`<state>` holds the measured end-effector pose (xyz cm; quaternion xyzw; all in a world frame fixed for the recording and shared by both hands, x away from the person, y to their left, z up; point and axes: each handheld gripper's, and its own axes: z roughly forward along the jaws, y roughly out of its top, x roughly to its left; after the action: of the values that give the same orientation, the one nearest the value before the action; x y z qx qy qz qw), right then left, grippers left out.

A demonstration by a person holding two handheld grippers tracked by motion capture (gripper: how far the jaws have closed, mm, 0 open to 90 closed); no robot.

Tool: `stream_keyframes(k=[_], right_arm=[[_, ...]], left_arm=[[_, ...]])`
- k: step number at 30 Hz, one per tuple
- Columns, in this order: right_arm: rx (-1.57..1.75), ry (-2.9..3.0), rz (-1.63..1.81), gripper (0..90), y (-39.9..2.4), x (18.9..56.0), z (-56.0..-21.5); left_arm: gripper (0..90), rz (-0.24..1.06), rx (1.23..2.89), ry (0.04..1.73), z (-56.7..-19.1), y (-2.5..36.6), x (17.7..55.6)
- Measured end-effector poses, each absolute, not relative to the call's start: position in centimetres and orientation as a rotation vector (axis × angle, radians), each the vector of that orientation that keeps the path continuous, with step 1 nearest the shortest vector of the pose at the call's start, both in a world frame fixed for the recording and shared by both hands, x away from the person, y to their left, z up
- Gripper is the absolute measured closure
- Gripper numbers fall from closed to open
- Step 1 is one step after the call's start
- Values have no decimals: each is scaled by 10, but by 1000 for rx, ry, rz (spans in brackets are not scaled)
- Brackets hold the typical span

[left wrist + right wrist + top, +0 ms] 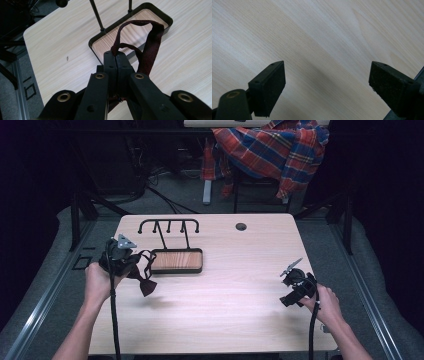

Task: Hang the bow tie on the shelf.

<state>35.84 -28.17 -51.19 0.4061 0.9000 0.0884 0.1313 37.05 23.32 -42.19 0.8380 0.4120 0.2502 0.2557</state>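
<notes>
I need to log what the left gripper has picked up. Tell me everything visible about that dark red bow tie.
The bow tie is dark maroon fabric with a thin strap of the same colour. The left gripper, its jaws closed, pinches the strap, which loops up above them. The bow hangs below the gripper, off the table, just left of the wooden tray of the hook stand.

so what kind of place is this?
Probably a lab recording setup, not a home: a bare desk ringed by dark frame rails, loose floor cables, a plaid shirt on a chair.
</notes>
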Motion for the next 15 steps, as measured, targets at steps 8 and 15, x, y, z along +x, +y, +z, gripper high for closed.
stream_keyframes(k=[8, 15], right_arm=[[1196, 2601, 297, 136, -280, 358, -513], [1186, 2610, 267, 135, -281, 358, -512]], left_arm=[[891, 704, 2265, 1131, -411, 235, 377], [890, 724, 2240, 1147, -404, 239, 384]])
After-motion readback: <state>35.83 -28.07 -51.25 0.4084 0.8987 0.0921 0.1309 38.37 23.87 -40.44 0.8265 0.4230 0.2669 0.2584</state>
